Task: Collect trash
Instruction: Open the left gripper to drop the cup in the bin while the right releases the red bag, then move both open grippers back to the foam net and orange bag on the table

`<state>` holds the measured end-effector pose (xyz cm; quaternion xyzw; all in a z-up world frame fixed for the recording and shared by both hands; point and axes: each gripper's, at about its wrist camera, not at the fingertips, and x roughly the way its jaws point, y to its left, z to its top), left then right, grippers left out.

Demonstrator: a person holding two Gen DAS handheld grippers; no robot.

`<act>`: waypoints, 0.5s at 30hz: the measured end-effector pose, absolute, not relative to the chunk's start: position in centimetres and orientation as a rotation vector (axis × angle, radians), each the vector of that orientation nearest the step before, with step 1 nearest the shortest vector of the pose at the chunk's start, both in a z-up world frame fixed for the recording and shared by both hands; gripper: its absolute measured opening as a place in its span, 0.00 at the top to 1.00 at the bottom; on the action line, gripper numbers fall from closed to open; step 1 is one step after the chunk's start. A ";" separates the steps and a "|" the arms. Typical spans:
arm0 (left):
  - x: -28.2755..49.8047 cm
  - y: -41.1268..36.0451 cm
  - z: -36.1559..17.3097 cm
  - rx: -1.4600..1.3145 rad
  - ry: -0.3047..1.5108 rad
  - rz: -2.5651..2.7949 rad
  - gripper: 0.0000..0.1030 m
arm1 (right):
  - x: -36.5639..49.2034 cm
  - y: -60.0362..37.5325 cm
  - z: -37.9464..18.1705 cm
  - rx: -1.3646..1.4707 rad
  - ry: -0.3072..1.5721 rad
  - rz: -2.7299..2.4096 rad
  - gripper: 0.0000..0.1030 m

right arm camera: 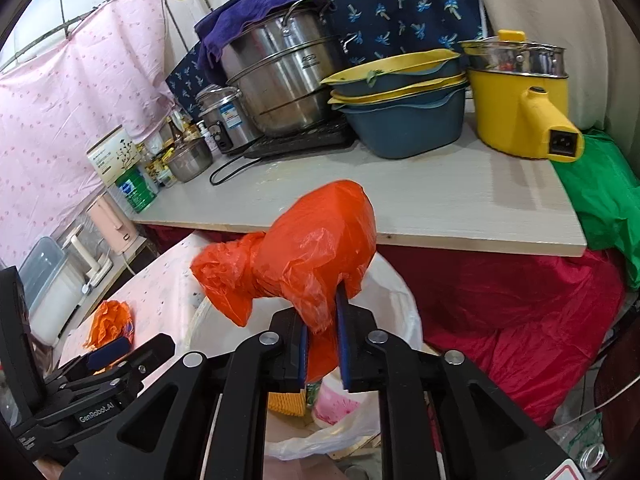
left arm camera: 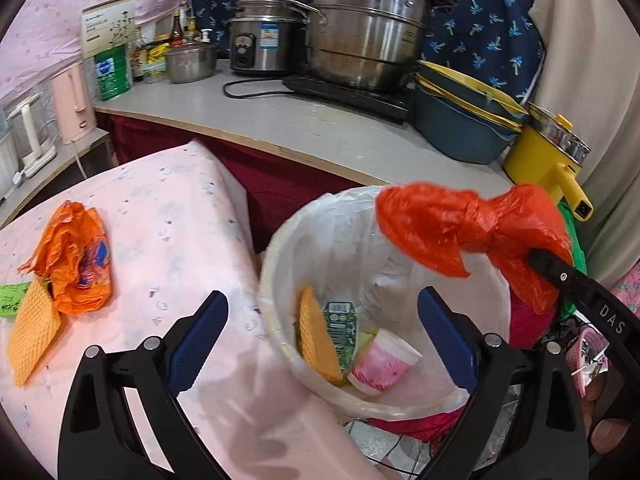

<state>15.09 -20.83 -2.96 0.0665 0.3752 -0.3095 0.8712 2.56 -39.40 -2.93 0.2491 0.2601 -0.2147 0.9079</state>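
Starting left of the lined trash bin (left arm camera: 276, 280), a yellow waffle-textured sponge cloth (left arm camera: 30, 336) and a crumpled orange snack wrapper (left arm camera: 76, 256) lie on the pink-covered surface (left arm camera: 168, 232), the wrapper touching the cloth's upper end and both well apart from the bin. Nearer the bin, the left hand-held gripper (left arm camera: 320, 336) hangs over the bin's near left rim with its blue pads spread wide and nothing between them. Inside the bin lie another yellow waffle cloth (left arm camera: 316, 340), a green printed carton (left arm camera: 342, 328) and a pink-patterned paper cup (left arm camera: 380, 364), packed close together at the bottom.

Over the bin's right rim, the right hand-held gripper (right arm camera: 322, 344) is clamped on the tail of a knotted red-orange plastic bag (right arm camera: 304, 256), its narrow jaws pinching the film while the bulk of the bag bulges above them and over the bin's opening.

Judging by this, the step in hand is the drop of the knotted bag. Next, the right jaws need to part fully while the bag sits over the opening; thin film may cling to the pads. After that, the wrapper and cloth left of the bin look like the remaining pickups.
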 end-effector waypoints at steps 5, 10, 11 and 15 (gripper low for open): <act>15.4 -18.6 -2.8 0.128 0.769 -0.576 0.11 | 4.1 -37.6 -3.2 0.479 0.563 -0.399 0.62; 15.8 -16.1 -3.0 0.109 0.772 -0.512 0.11 | 4.6 -35.7 -2.8 0.447 0.566 -0.375 0.61; 15.9 -15.6 -3.0 0.102 0.773 -0.505 0.11 | 4.7 -35.5 -2.7 0.447 0.567 -0.372 0.61; 15.9 -13.7 -2.8 0.082 0.769 -0.475 0.11 | 4.9 -34.1 -2.3 0.431 0.571 -0.353 0.60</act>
